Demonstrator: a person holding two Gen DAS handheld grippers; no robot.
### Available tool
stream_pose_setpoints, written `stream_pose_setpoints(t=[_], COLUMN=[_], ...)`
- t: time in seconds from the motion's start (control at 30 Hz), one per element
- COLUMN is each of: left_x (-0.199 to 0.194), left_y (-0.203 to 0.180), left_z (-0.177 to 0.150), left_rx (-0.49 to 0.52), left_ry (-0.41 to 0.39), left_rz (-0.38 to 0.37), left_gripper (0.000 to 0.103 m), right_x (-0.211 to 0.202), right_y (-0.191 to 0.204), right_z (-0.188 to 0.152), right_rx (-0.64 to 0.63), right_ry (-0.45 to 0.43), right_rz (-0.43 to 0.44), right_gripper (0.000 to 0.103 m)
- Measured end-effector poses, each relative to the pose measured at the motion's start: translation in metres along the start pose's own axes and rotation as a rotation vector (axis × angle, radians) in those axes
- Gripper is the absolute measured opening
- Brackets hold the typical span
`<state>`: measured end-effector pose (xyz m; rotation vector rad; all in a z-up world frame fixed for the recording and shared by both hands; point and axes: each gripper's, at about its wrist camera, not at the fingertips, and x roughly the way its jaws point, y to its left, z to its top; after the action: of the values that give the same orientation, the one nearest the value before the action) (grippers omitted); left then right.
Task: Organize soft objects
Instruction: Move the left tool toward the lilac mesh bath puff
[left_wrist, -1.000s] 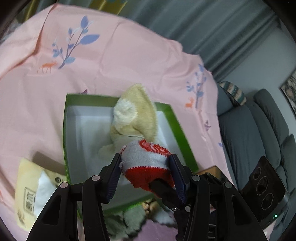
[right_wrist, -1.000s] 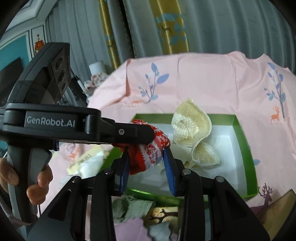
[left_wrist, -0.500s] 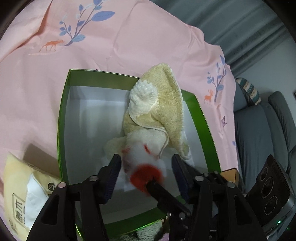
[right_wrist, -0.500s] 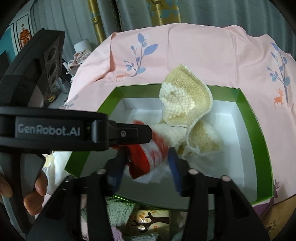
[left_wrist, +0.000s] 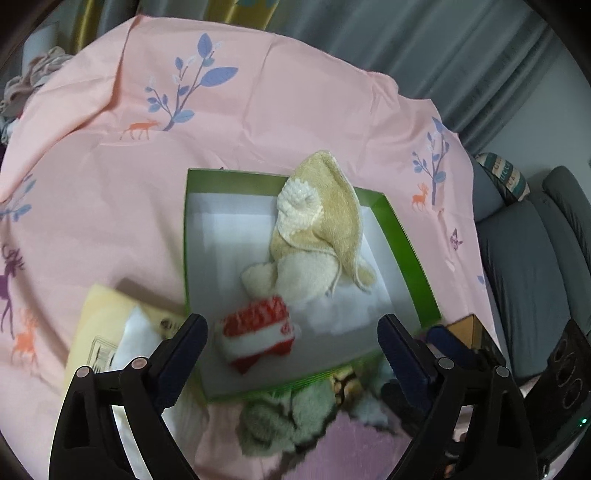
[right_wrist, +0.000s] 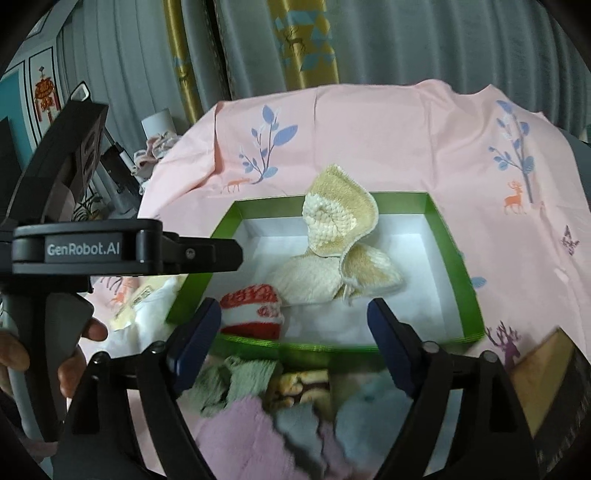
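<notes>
Pink deer-print cloth (left_wrist: 295, 122) – grey curtains (right_wrist: 424, 40) behind, green box (right_wrist: 458, 280), both grippers (left_wrist: 291, 328) (right_wrist: 291, 314) just spread apart, empty

This is a home, most likely a living room. A grey cushioned sofa (left_wrist: 524, 280) stands at the side with a striped pillow (left_wrist: 504, 176) on it, and long grey curtains (right_wrist: 424, 40) hang behind, with yellow patterned drapes (right_wrist: 306, 40) between them. A red Chinese knot ornament (right_wrist: 46, 96) decorates a framed wall panel — a domestic touch. The work surface is covered by a pink cloth (left_wrist: 295, 122) printed with deer and blue-leaved branches, the sort of sheet used on a bed or a table at home. Socks and small towels in soft colours (right_wrist: 266, 417) lie heaped at its near edge — household laundry.
</notes>
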<state>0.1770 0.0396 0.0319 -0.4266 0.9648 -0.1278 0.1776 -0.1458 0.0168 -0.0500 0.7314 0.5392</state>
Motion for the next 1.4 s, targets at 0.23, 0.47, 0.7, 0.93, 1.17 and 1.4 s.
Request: stream_pose_setpoints(t=[0.23, 0.47, 0.7, 0.93, 1.17, 1.4], left_x=[-0.028, -0.060, -0.075, -0.073, -0.067, -0.054], left_y=[-0.002, 0.002, 0.004, -0.008, -0.013, -0.017], left_z=[-0.036, -0.081, -0.118, -0.145, -0.160, -0.173], left_rx=[0.029, 0.022, 0.014, 0.051, 0.034, 0.011], left_ry=[0.004, 0.001, 0.025, 0.063, 0.100, 0.156], left_rz=[-0.013, -0.063, -0.122, -0.136, -0.178, -0.218], left_gripper=[0.099, 0.099, 0.099, 0.099, 0.099, 0.099], right_x=[-0.044, -0.079, -0.097, -0.104, -0.102, -0.100], right_y=[0.013, 0.019, 0.021, 0.022, 0.015, -0.001], right_z=[-0.023, -0.049, -0.073, -0.092, -0.108, -0.127], right_rx=[-0.013, -0.006, 0.018, 0.034, 0.049, 0.077], right_ry=[-0.024, -0.025, -0.011, 0.016, 0.050, 0.087], right_rz=[-0.031, -0.051, -0.057, -0.058, -0.071, -0.080], right_gripper=[0.102, 0.102, 0.102, 0.102, 0.102, 0.102])
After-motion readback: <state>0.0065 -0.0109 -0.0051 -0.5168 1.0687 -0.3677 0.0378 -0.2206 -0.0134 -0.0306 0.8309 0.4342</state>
